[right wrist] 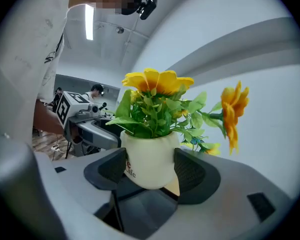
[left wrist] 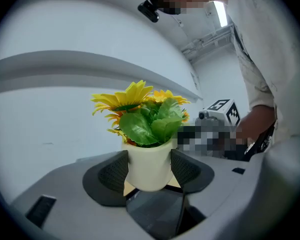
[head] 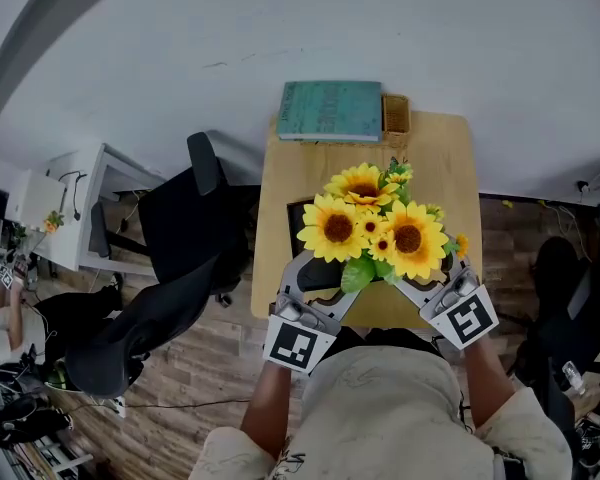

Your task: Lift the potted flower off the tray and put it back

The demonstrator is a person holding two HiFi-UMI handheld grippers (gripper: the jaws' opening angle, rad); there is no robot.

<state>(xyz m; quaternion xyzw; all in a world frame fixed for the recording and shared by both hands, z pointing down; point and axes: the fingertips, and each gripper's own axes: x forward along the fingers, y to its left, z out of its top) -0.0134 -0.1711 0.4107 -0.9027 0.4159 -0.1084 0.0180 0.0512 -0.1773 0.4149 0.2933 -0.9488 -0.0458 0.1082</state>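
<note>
The potted flower is a bunch of yellow sunflowers [head: 375, 226] in a small white pot [left wrist: 149, 164]. It is held up above the wooden table [head: 448, 168]. My left gripper [head: 330, 273] and right gripper [head: 428, 280] come at it from opposite sides, and the blooms hide their tips in the head view. In the left gripper view both pads of the left gripper [left wrist: 150, 171] press the pot's sides. The right gripper [right wrist: 151, 169] clasps the pot [right wrist: 150, 161] the same way. A dark tray [head: 298, 218] lies on the table, partly under the flowers.
A teal book [head: 332, 110] and a wicker basket [head: 395, 115] lie at the table's far end. Black office chairs [head: 175, 268] stand left of the table, another dark chair [head: 560, 298] at the right. A white desk [head: 75, 203] is further left.
</note>
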